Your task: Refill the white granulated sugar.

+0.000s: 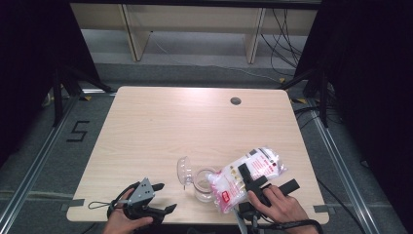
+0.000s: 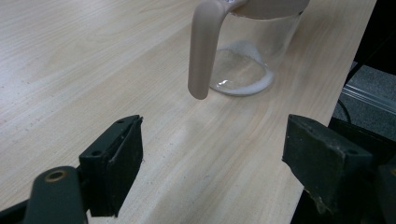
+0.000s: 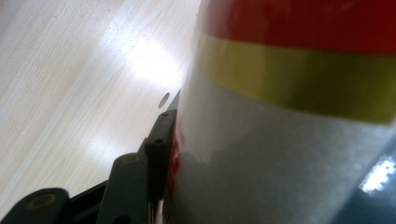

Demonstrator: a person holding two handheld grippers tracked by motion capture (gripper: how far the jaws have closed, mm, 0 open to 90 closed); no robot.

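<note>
On the wooden table (image 1: 160, 126), the right gripper (image 1: 260, 183) clamps a white bag (image 1: 246, 175) tilted with its lower end over a clear jar (image 1: 203, 184) at its eight o'clock, while the left gripper (image 1: 163, 197) rests open at the jar's eight o'clock, near the front edge.

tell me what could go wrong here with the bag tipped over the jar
The right gripper clamps the soft bag mid-body, so it may sag or slip and miss the glass jar. The jar stands near the table's front edge with nothing steadying it, since the left gripper is open and apart from it; a nudge from the bag could tip it.
</note>
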